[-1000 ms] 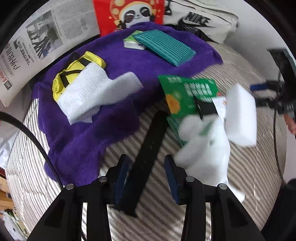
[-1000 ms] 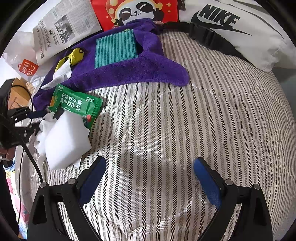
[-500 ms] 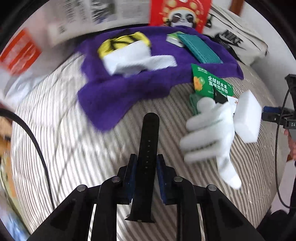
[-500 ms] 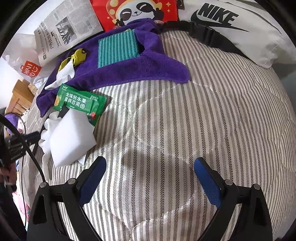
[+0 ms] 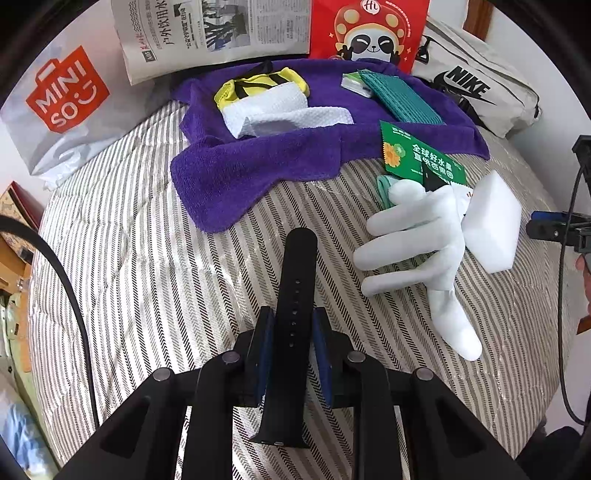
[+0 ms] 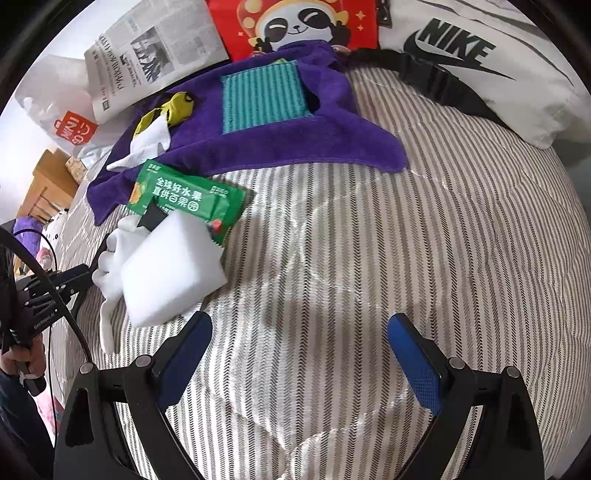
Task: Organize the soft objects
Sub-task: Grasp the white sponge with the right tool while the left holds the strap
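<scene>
green pouch (image 5: 421, 158) partly under white glove (image 5: 413, 236)

A bed covered by a grey-and-white herringbone-striped quilted cover (image 6: 369, 258) fills most of both views. A plain white wall (image 5: 546, 48) stands behind its head; daylight falls evenly and throws soft shadows on the cover. A reddish-brown wooden frame edge (image 5: 476, 18) shows at the upper right in the left wrist view. A light wooden cabinet (image 6: 48, 184) stands beside the bed at the left in the right wrist view.
</scene>
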Tool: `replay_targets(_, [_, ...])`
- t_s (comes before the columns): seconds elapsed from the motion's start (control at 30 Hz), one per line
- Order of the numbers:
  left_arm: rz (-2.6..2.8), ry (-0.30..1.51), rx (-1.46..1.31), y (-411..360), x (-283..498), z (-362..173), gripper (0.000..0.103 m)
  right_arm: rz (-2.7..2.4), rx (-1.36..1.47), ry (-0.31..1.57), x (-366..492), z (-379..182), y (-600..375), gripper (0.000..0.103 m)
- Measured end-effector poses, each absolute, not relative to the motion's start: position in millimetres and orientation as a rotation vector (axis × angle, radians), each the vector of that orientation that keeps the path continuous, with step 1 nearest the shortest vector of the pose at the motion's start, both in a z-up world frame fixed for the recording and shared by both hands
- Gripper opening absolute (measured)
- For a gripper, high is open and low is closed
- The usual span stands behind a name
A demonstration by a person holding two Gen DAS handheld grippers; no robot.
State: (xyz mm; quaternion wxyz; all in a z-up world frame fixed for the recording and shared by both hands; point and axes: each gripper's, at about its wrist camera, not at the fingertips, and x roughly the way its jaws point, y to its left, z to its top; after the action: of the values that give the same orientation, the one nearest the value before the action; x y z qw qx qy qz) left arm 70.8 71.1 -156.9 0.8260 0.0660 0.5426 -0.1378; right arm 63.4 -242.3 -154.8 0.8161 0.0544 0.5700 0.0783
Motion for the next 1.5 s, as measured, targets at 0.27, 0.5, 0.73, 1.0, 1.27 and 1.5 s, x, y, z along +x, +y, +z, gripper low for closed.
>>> replay_targets(0.27, [-0.271,1.144,0.107,74.2,69.3,-156.0,0.020,0.260,0.080,1.138,60.9,-129.7,-209.9,0.095])
replay_targets(0.5, [-0.261,1.156,0.102,81.3,59.4,-156.4,0.020,0.360,-0.121,1.059,60.1,-124.4,-155.4,0.095])
replay_targets(0.73, [-0.258,1.142,0.044,87.7,55.3,-156.0,0.020,0.332,-0.275,1.061,68.2,-149.2,-127.2,0.095])
replay_targets(1.0, [-0.255,1.137,0.049,88.8,52.2,-156.6,0.020,0.350,-0.181,1.094,74.9,-162.5,-136.8,0.083])
replay_targets(1.27, [-0.266,1.118,0.012,91.2,49.3,-143.9,0.020,0.338,-0.124,1.025,67.7,-131.0,-155.9,0.083])
replay_targets(1.5, [-0.278,1.101,0.024,82.8,48.4,-131.1,0.020,0.291,-0.094,1.010,67.8,-115.5,-175.4,0.083])
